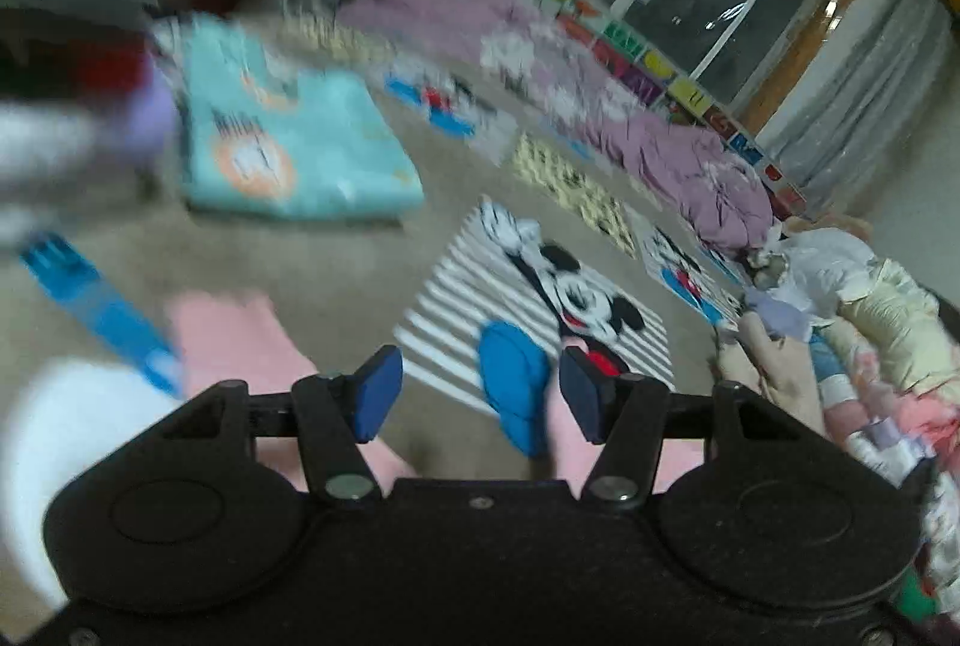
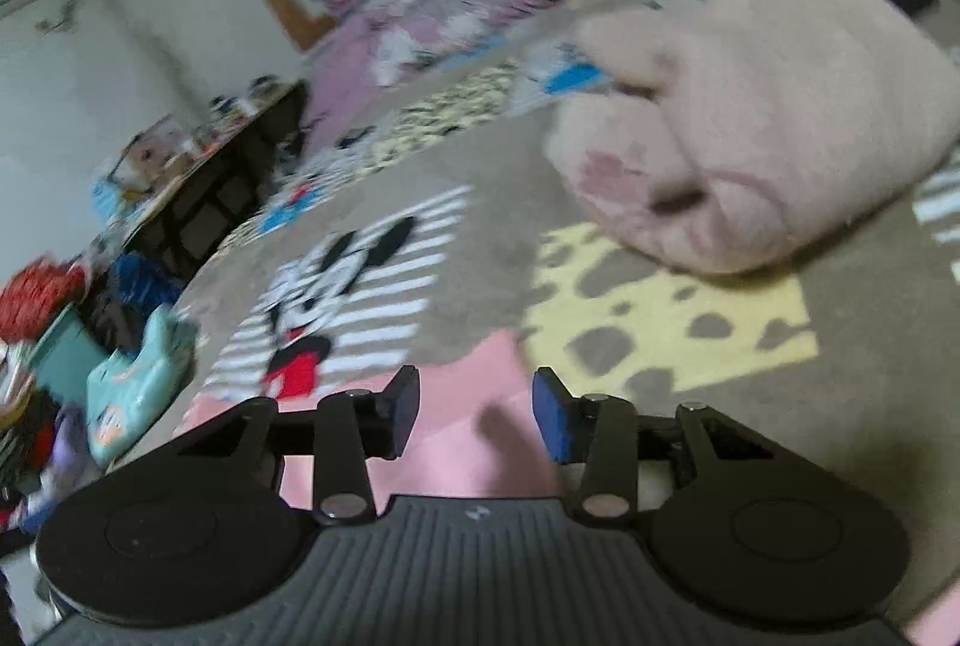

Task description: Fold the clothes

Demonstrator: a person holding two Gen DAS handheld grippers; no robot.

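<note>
The rug (image 1: 336, 274) is grey-brown. One patch (image 1: 534, 310) on it has black and white stripes with a cartoon mouse in black, white and red. Another patch (image 2: 666, 322) is yellow with grey spots. The cloth (image 2: 468, 424) under the gripper pads (image 2: 552, 421) is pink, and the pads are dark blue. A folded shirt (image 1: 288, 142) is light teal with orange and white circles. The blanket (image 2: 774, 106) is pale pink. The bedding (image 1: 660, 130) by the wall is purple.
</note>
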